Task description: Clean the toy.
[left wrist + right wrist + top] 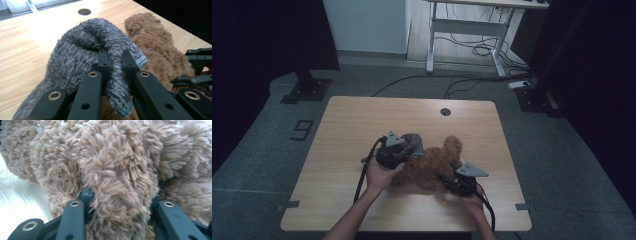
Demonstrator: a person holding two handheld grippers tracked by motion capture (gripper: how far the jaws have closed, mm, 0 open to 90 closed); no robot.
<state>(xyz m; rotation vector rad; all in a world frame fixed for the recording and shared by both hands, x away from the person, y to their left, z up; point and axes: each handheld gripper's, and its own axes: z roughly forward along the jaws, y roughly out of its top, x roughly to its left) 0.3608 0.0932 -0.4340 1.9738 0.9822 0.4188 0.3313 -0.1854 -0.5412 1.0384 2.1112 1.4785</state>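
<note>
Left gripper view has my left gripper [115,65] pinched shut on a fold of grey fleece [85,47], just left of the brown plush toy [152,45]; my right gripper [120,202] clamps that toy's fur. I'd anchor the toy and draw the fleece over slowly.

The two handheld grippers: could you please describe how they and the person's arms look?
Both the left gripper and right gripper are black, each topped by a grey three-cornered plate and trailing a black cable. Their black jaw links carry brass-ringed holes. The forearms are bare, without sleeves.
</note>
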